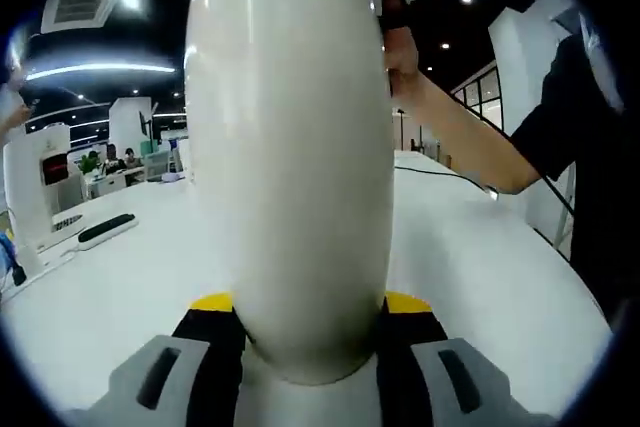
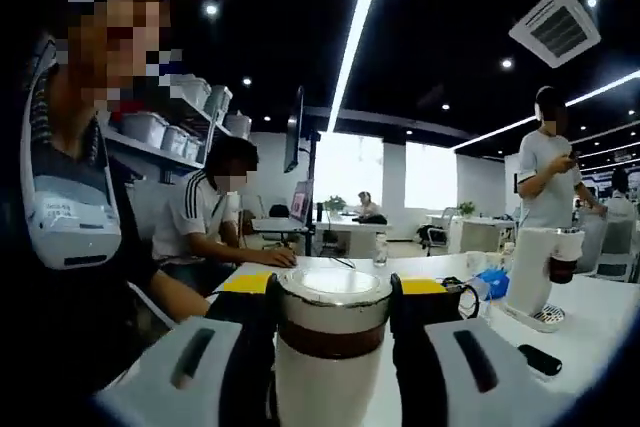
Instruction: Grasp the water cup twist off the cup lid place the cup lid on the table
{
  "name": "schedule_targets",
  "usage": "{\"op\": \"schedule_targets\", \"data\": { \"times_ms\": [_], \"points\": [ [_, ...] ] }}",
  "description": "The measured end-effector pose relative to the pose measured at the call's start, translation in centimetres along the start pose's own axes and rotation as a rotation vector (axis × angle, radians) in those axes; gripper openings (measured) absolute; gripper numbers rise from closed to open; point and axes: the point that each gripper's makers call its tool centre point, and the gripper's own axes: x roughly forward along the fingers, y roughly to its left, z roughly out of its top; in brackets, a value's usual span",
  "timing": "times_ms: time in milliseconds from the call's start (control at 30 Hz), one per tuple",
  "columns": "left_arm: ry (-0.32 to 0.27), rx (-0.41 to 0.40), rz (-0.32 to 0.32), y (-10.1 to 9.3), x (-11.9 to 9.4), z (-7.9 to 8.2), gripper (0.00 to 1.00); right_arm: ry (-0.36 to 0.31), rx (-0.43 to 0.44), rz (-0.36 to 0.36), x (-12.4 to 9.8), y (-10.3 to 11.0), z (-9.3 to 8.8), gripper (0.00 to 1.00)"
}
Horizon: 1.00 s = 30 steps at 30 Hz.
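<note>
At frame centre, left gripper (image 1: 310,322) fingers clamp the white cup (image 1: 290,147); right gripper (image 2: 330,312) fingers grip its lid (image 2: 333,292). Twist squarely, body steady.

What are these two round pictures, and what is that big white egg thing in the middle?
A person holds a pair of tongs in each hand, and a little camera rides on each pair. That is why both pictures are round and look past two jaws.

In the left gripper view, the left tongs squeeze the body of a white water cup. It looks huge because it is so close. Behind it is a white table with a dark flat gadget on it.

In the right gripper view, the right tongs squeeze the cup lid, which is still on the cup. Further back on the table stands a white machine, and people sit and stand around the office.
</note>
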Motion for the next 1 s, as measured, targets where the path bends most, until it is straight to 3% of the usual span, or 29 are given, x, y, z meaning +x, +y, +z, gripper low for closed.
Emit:
{"op": "schedule_targets", "data": {
  "times_ms": [233, 267, 333, 400, 467, 533, 633, 700, 833, 933, 1000],
  "points": [
    [0.001, -0.001, 0.003, -0.2, 0.1, 0.1, 0.53, -0.047, -0.031, 0.013, 0.2, 0.3, 0.2, 0.49],
    [0.001, -0.003, 0.006, -0.2, 0.2, 0.2, 0.53, 0.020, -0.038, -0.021, 0.1, -0.1, -0.5, 0.50],
    [0.006, -0.010, 0.012, -0.2, 0.3, 0.1, 0.52, 0.086, -0.110, -0.053, 0.2, 0.1, -0.5, 0.60],
    [0.006, -0.006, 0.014, -0.2, 0.3, 0.1, 0.52, 0.064, -0.136, -0.076, 0.6, 0.9, 0.7, 0.69],
    [0.010, -0.014, 0.018, -0.1, 0.4, 0.0, 0.52, -0.018, -0.081, -0.106, 0.9, 1.4, 2.5, 0.71],
    [0.009, -0.014, 0.022, -0.2, 0.4, 0.0, 0.52, -0.054, -0.063, -0.181, 1.1, 1.2, 3.5, 0.71],
    [0.009, -0.013, 0.027, -0.2, 0.4, -0.1, 0.52, -0.053, -0.125, -0.304, 1.0, 0.3, 4.2, 0.70],
    [0.011, -0.016, 0.029, -0.1, 0.4, -0.1, 0.52, -0.036, -0.143, -0.375, 0.9, -0.1, 4.7, 0.69],
    [0.010, -0.017, 0.030, -0.1, 0.3, -0.2, 0.52, -0.028, -0.077, -0.559, -0.4, -0.8, 5.7, 0.67],
    [0.010, -0.017, 0.031, 0.0, 0.3, -0.1, 0.52, 0.008, -0.144, -0.686, -1.9, -1.4, 5.6, 0.66],
    [0.010, -0.017, 0.031, 0.0, 0.3, -0.1, 0.52, -0.014, -0.145, -0.710, -2.0, -1.6, 5.8, 0.65]
  ]
}}
